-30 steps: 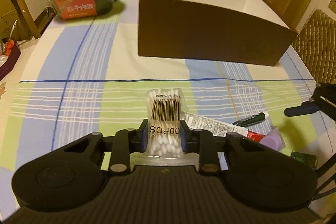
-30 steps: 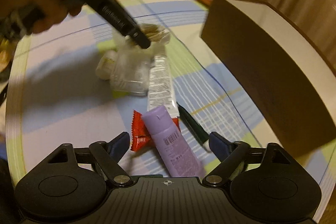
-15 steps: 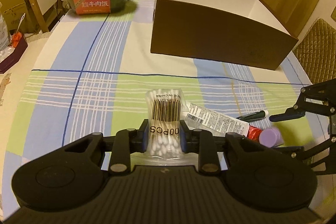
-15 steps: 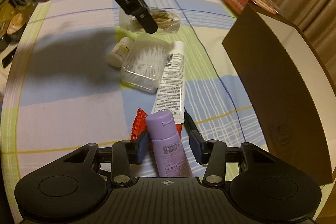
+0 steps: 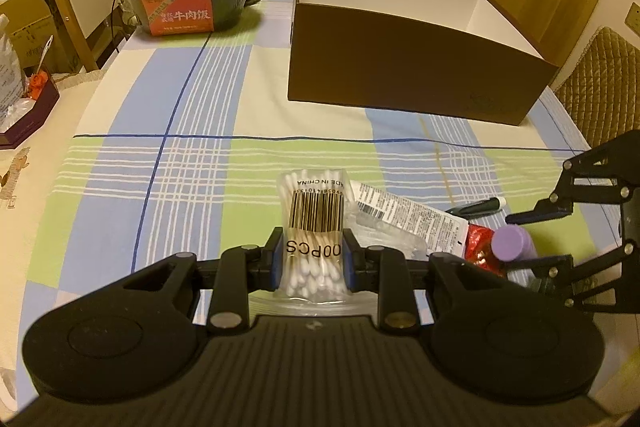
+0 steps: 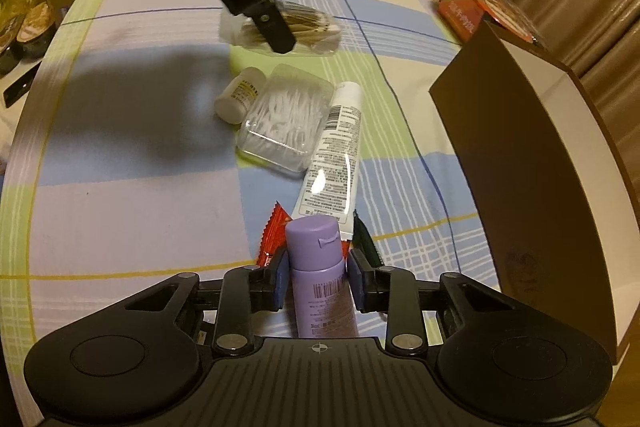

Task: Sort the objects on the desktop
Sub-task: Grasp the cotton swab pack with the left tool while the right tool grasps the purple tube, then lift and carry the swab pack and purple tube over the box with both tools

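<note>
My left gripper [image 5: 313, 259] is shut on a clear bag of cotton swabs [image 5: 314, 203] with a barcode label, held above the checked tablecloth. In the right wrist view that same gripper [image 6: 280, 35] hangs high with the bag [image 6: 316, 27]. My right gripper [image 6: 318, 281] is shut on a purple bottle [image 6: 316, 247], cap forward. In the left wrist view the bottle [image 5: 510, 243] sits between the right gripper's fingers [image 5: 536, 213]. Under and ahead of the bottle lie a white tube [image 6: 336, 155], a red packet [image 6: 272, 235] and a dark marker [image 6: 366, 239].
A large brown box [image 5: 400, 67] with a white inside stands open at the back right. A clear case of swabs [image 6: 284, 117] and a small white bottle [image 6: 240, 95] lie beyond the tube. An instant-meal bowl [image 5: 188, 3] sits at the far left corner; chairs flank the table.
My right gripper went from open around the purple bottle to shut on it. The left gripper, still gripping the swab bag, has risen higher above the table.
</note>
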`<state>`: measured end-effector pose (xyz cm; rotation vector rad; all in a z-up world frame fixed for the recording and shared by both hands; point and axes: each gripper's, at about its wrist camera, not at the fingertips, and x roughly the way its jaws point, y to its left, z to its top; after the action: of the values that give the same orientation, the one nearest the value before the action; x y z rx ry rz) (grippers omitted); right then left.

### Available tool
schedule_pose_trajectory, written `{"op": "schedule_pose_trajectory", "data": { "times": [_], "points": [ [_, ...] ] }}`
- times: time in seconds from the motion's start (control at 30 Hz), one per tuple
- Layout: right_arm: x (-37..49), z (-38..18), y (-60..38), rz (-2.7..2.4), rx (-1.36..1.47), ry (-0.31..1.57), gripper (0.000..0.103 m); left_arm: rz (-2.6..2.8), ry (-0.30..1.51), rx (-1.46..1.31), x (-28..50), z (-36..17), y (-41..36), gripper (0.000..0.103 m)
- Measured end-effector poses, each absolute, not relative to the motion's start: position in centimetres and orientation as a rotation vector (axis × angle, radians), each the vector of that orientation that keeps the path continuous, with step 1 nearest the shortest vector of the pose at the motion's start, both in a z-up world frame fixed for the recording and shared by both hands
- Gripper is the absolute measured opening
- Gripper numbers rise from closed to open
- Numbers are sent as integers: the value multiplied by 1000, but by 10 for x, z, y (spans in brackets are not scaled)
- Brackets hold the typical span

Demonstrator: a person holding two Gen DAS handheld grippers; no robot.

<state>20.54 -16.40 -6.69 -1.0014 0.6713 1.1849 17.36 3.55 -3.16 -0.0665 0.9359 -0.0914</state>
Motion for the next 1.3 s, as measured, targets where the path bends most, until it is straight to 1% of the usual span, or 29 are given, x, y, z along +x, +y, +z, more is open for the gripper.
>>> {"op": "schedule_pose_trajectory", "data": {
  "times": [0.7, 1.3],
  "points": [
    [196, -23, -171, 968, -766, 636, 28, -121, 886, -37, 137, -9, 38, 24],
    [171, 11, -175, 868, -724, 577, 28, -177, 829, 7, 118, 12, 41, 24]
  ]
}}
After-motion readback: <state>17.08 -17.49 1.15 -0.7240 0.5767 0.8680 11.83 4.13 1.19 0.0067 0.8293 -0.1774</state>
